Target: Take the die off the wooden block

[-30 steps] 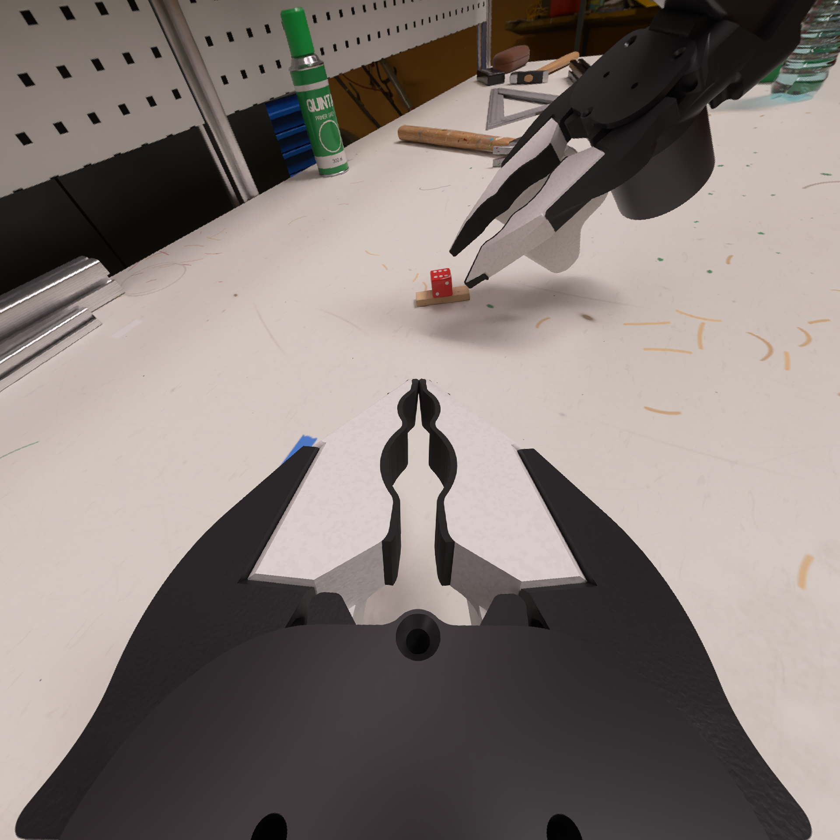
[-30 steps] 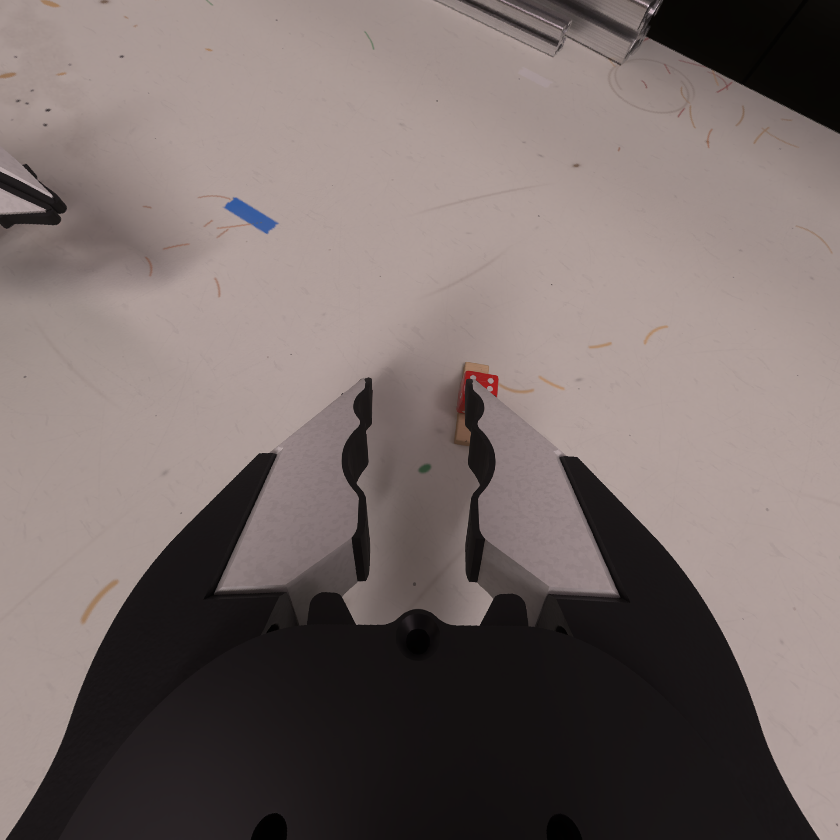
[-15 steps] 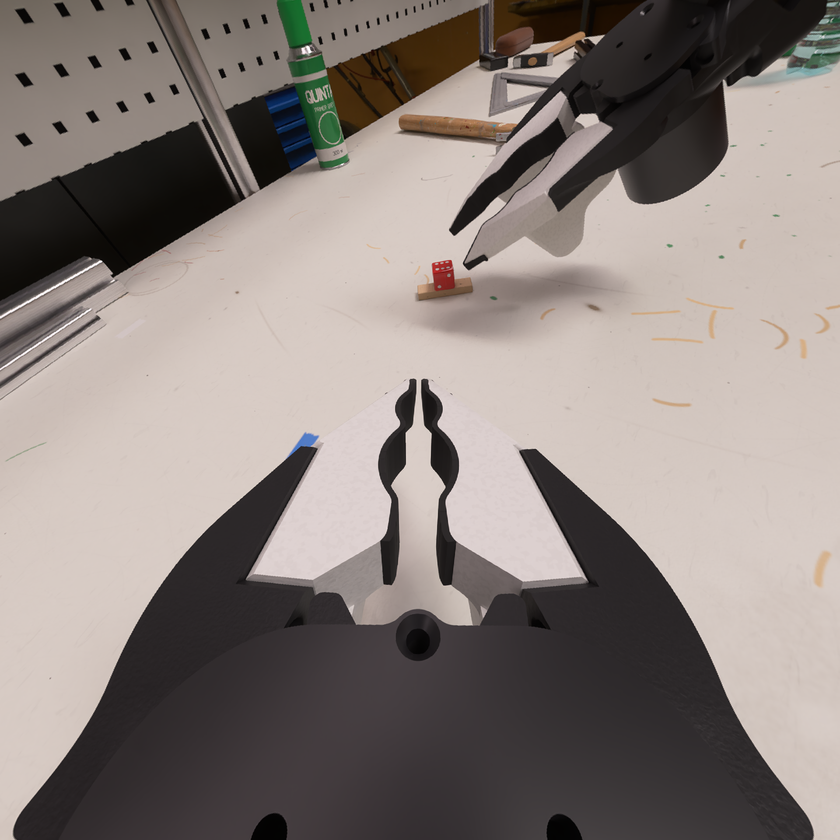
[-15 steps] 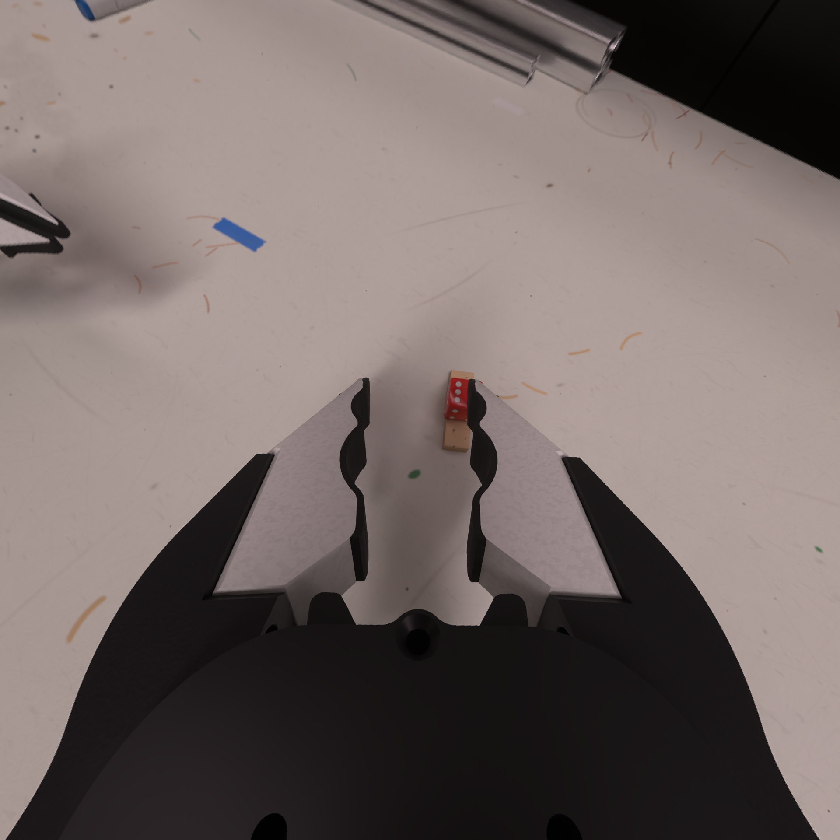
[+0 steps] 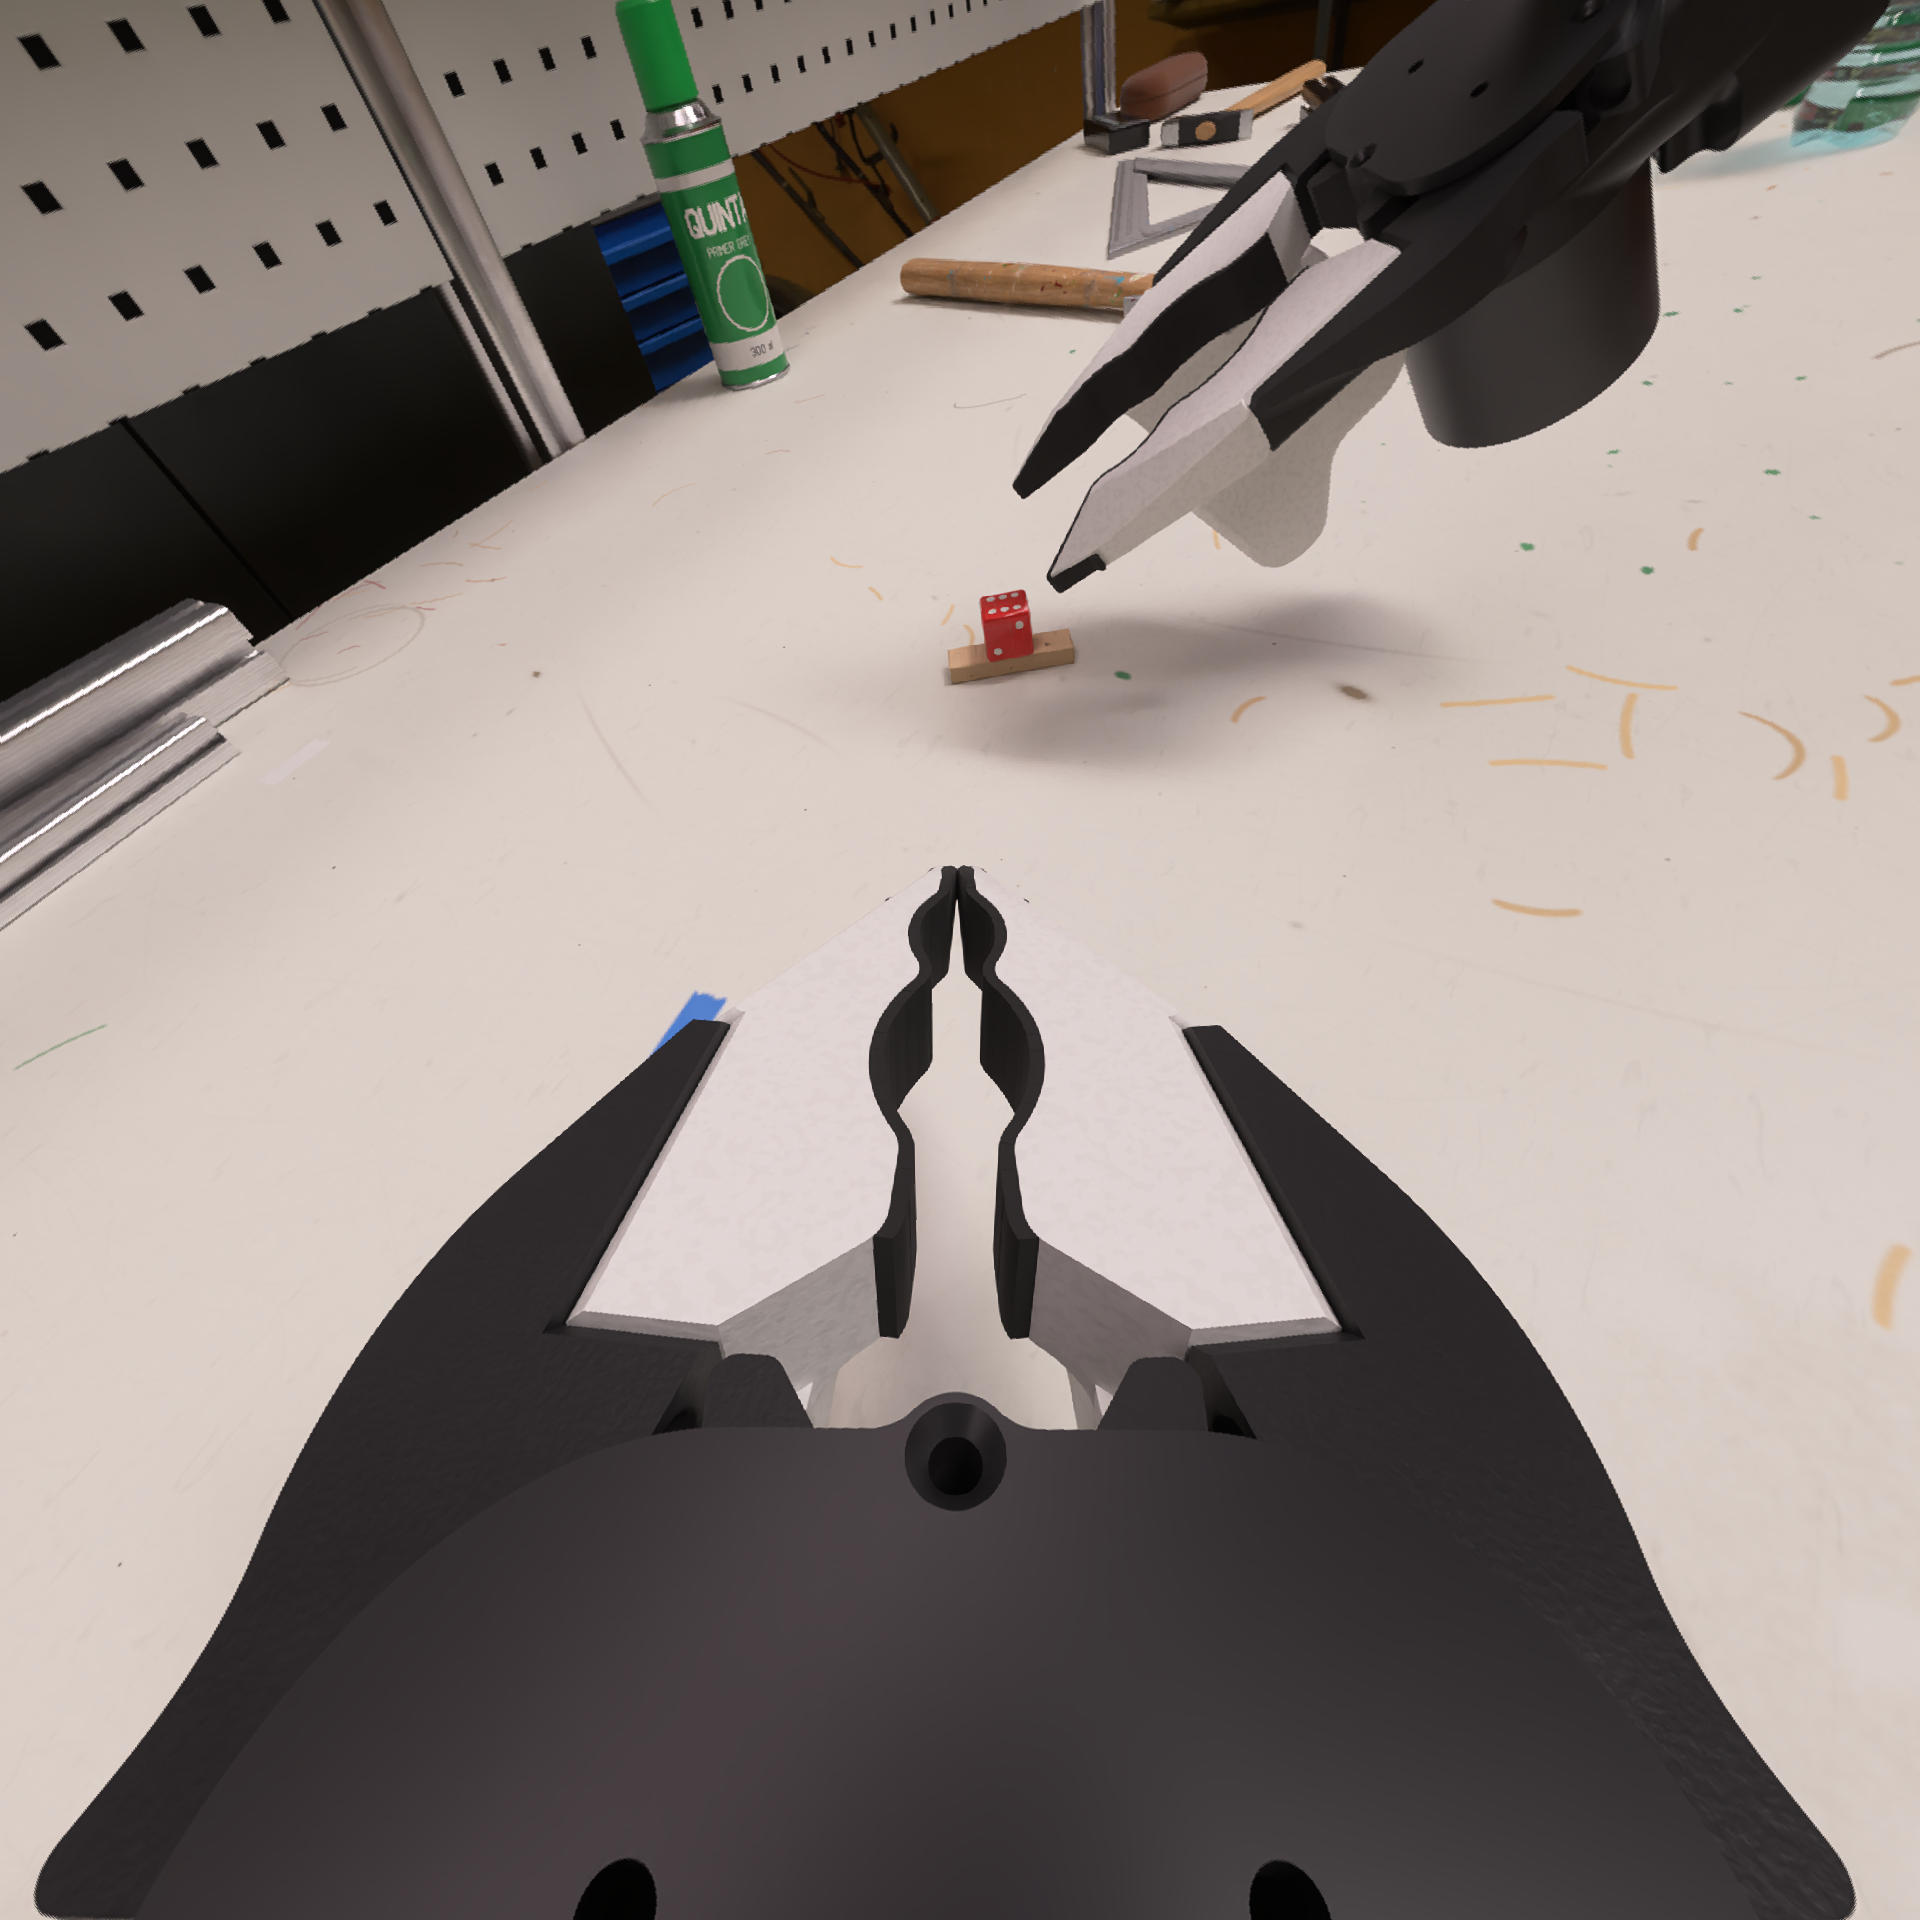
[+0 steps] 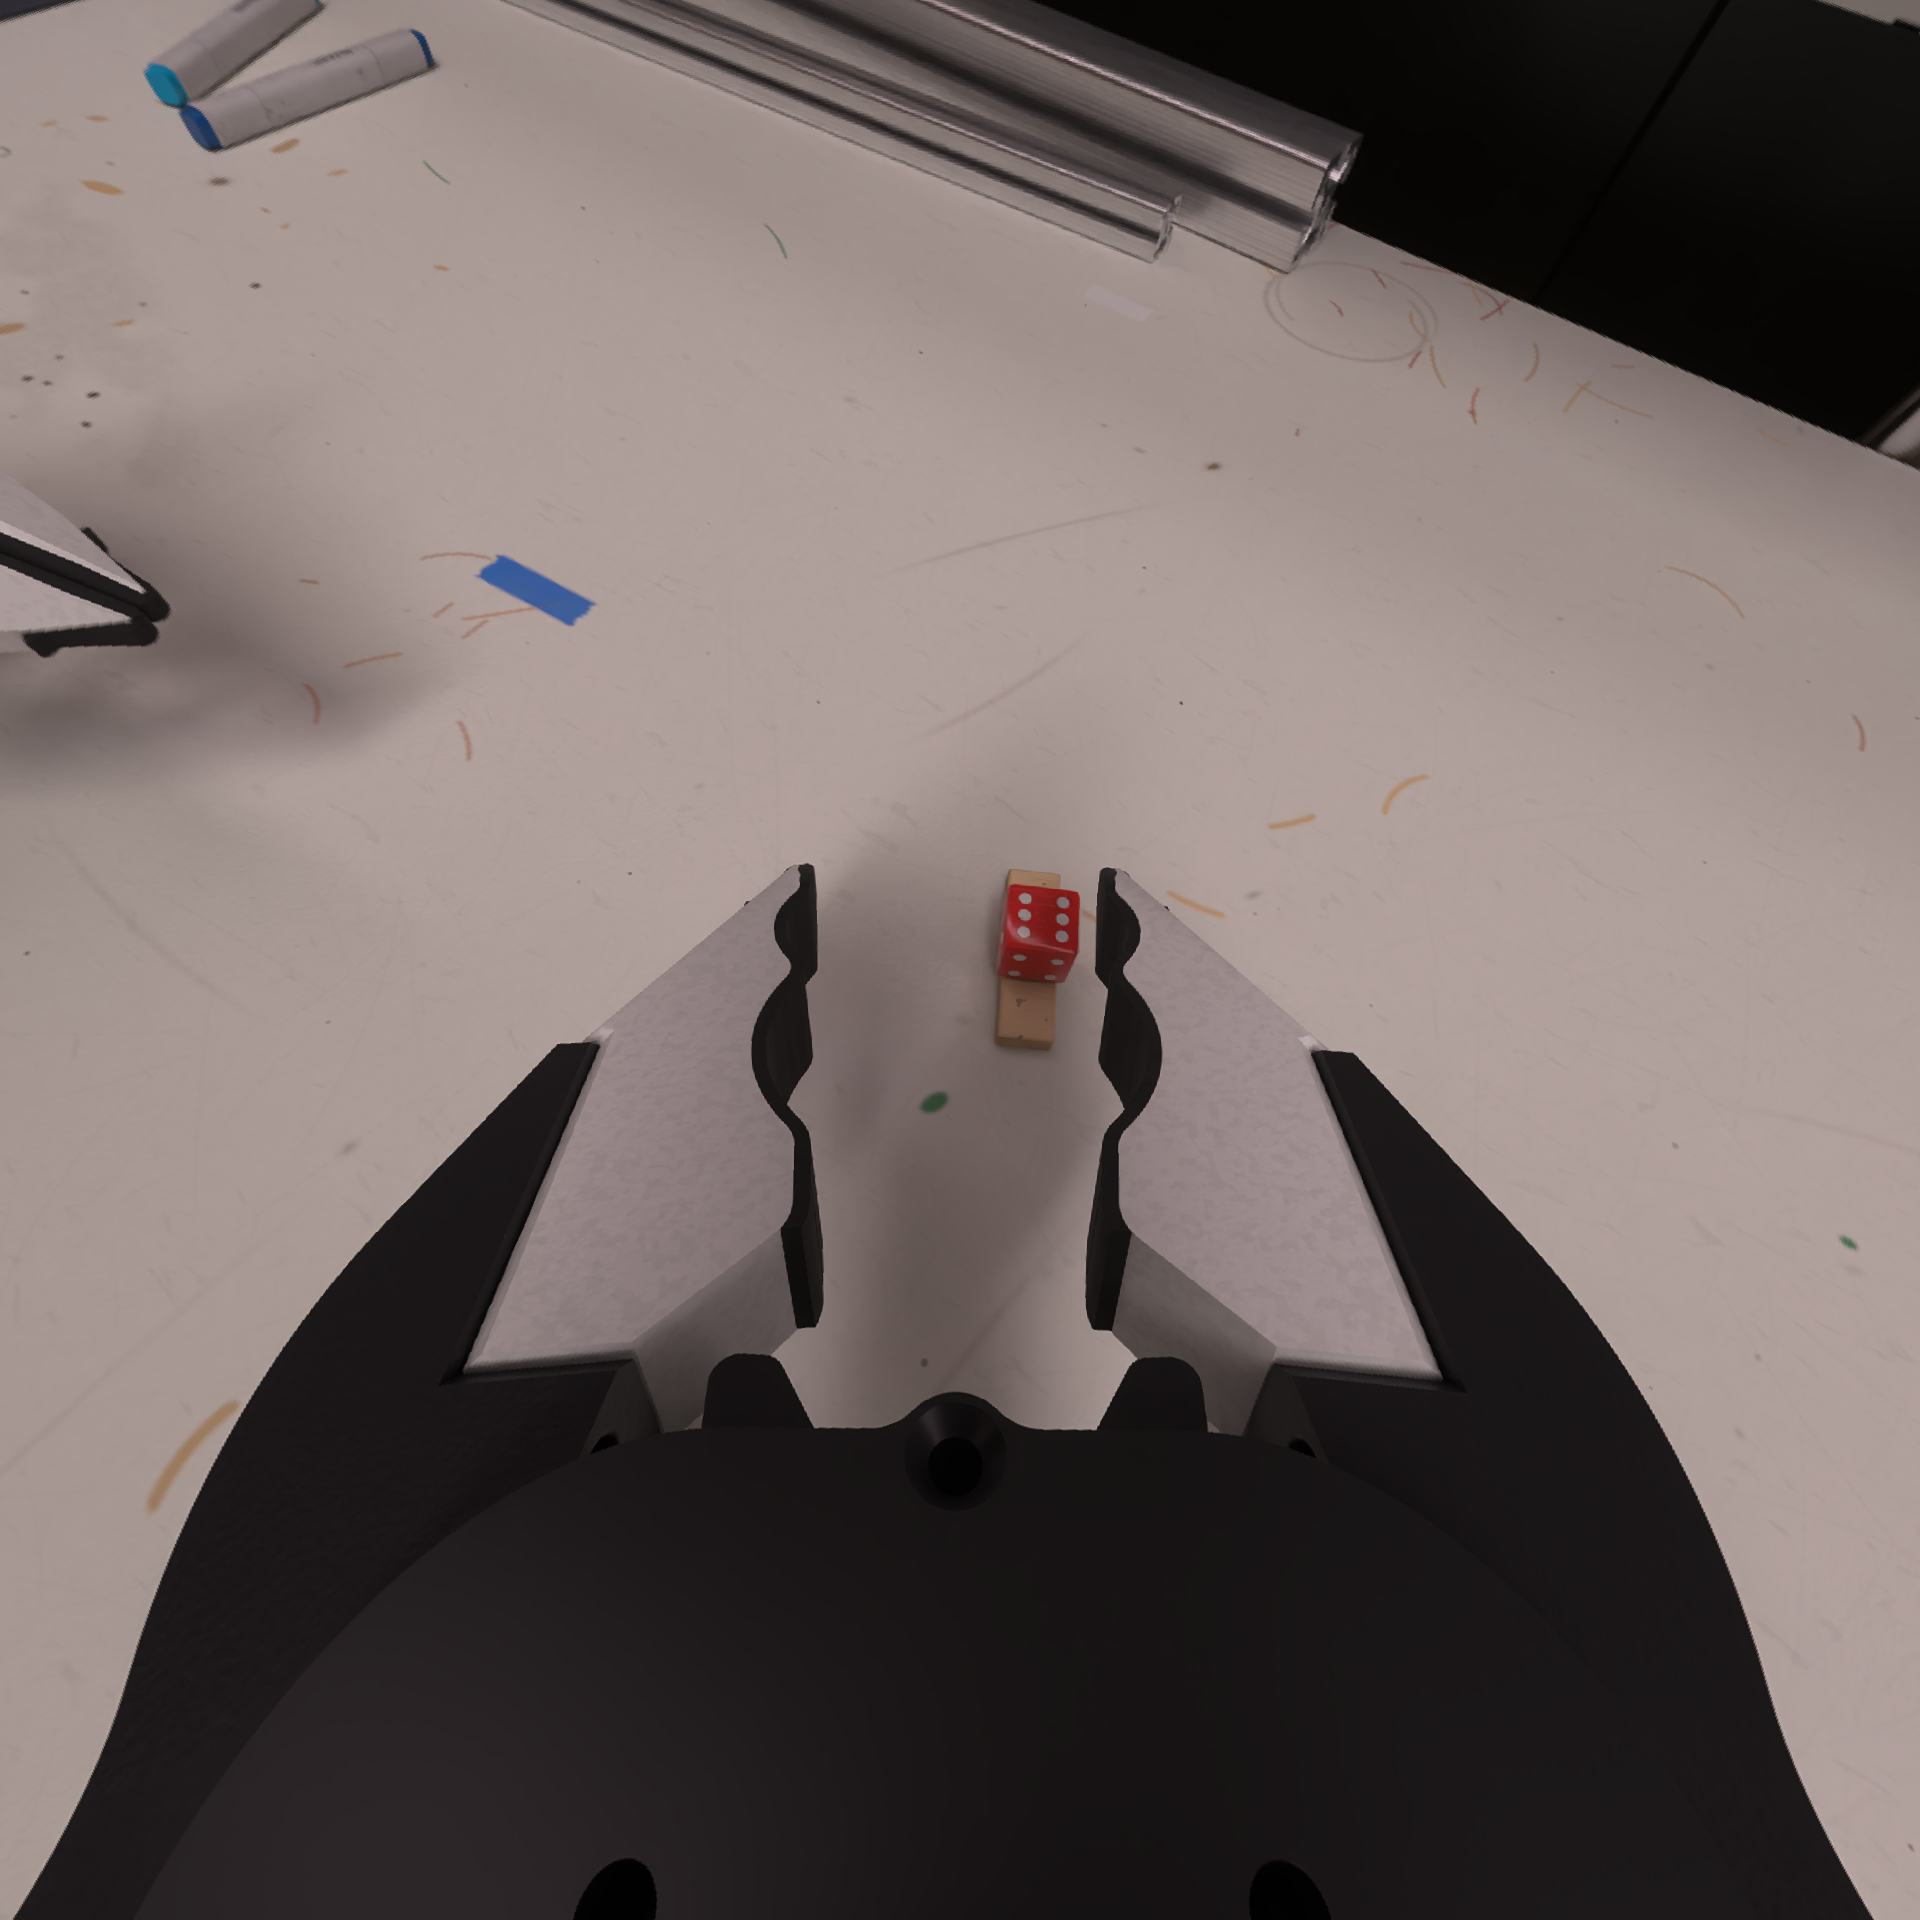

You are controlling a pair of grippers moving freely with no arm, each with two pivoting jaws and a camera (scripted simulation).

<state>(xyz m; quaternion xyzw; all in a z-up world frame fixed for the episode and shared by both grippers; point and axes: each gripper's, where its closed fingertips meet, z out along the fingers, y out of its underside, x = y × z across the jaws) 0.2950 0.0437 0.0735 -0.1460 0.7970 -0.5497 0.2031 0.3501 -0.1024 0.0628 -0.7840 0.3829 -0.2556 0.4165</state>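
Observation:
A red die (image 5: 1005, 624) with white pips sits on a small flat wooden block (image 5: 1010, 659) on the white bench. In the right wrist view the die (image 6: 1037, 933) and block (image 6: 1027, 1018) lie between the fingertips of my right gripper (image 6: 956, 883), closer to the right finger. My right gripper is open and hovers just above and to the right of the die in the left wrist view (image 5: 1044, 530). My left gripper (image 5: 957, 875) is shut and empty, low over the bench, well short of the block.
A green spray can (image 5: 707, 208) stands by the pegboard wall. A wooden-handled hammer (image 5: 1023, 283) and a metal square (image 5: 1153, 203) lie behind. Aluminium profiles (image 6: 966, 114) lie along the bench edge. Two markers (image 6: 281, 73) and a blue tape strip (image 6: 535, 589) lie on the bench.
My right gripper has shifted so the die now lies between its fingertips instead of behind the right finger, and it has risen slightly. The left gripper has barely moved.

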